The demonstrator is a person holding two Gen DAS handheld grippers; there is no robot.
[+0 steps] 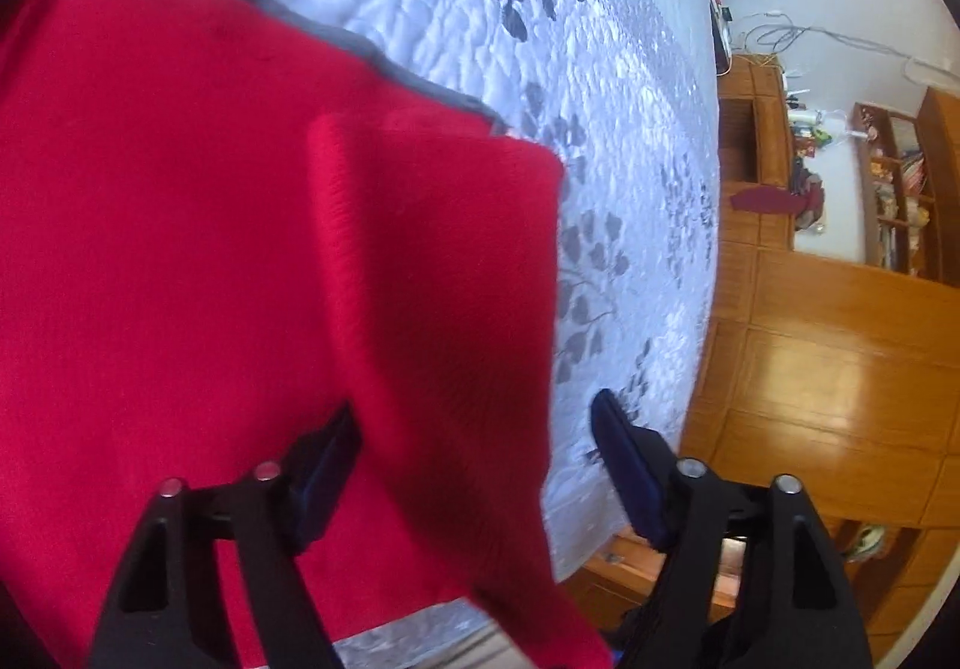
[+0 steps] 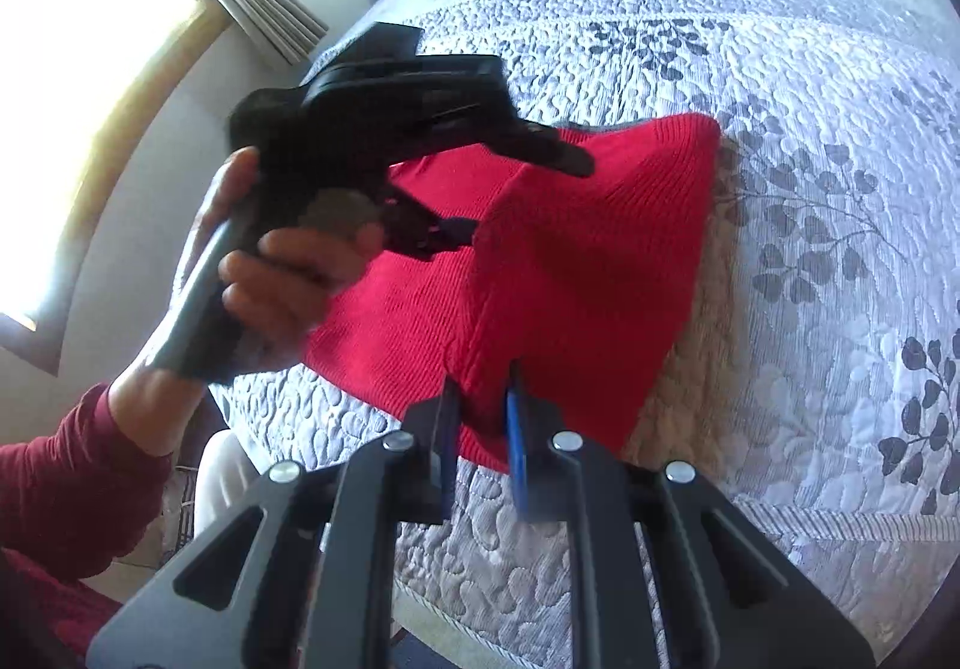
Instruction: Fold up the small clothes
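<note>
On the quilted bed (image 2: 780, 39), left gripper (image 1: 474, 429) straddles the red knit garment's (image 2: 540, 249) right edge, fingers apart, while right gripper (image 2: 483, 417) has its fingers clamped on the near corner fold.

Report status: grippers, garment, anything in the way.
Right gripper shut on the red garment, lifting a fold. Left gripper open over its edge, nothing pinched. Quilt around it, nothing in the way.
</note>
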